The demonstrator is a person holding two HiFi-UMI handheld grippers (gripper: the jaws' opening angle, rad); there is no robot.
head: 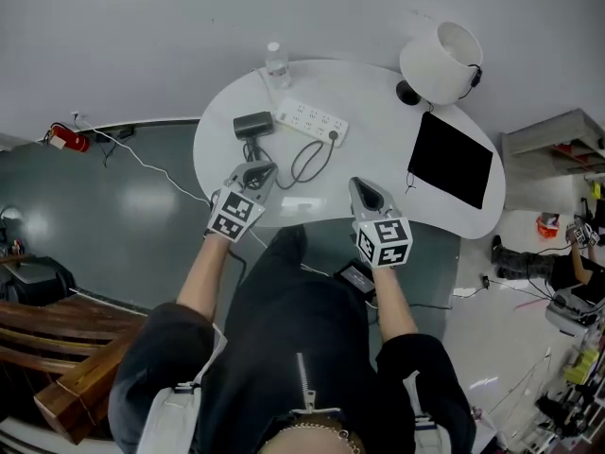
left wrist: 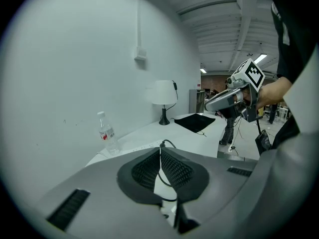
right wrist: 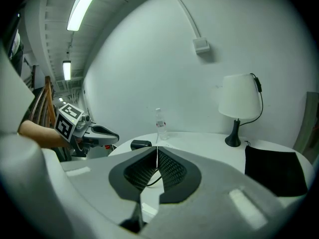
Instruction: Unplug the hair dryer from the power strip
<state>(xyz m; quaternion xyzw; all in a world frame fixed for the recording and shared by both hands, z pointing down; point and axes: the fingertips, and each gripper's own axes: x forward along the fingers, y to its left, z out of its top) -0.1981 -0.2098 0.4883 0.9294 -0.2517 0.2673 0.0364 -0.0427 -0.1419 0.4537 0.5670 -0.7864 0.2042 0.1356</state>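
Note:
The dark grey hair dryer (head: 252,124) lies on the white table (head: 227,149), left of the white power strip (head: 312,121). Its black cord (head: 307,164) loops toward me and runs back to a plug (head: 333,135) at the strip's right end. My left gripper (head: 264,169) is shut and empty just short of the dryer, over the table's near edge. My right gripper (head: 358,186) is also shut and empty, near the front edge to the right of the cord loop. The right gripper view shows the dryer (right wrist: 141,144) beyond the closed jaws (right wrist: 157,152). The left gripper's jaws (left wrist: 160,151) are closed too.
A water bottle (head: 275,64) stands at the back of the table behind the strip. A white lamp (head: 440,61) and a black mat (head: 451,159) take up the right side. Chairs and loose cables are on the floor at the left.

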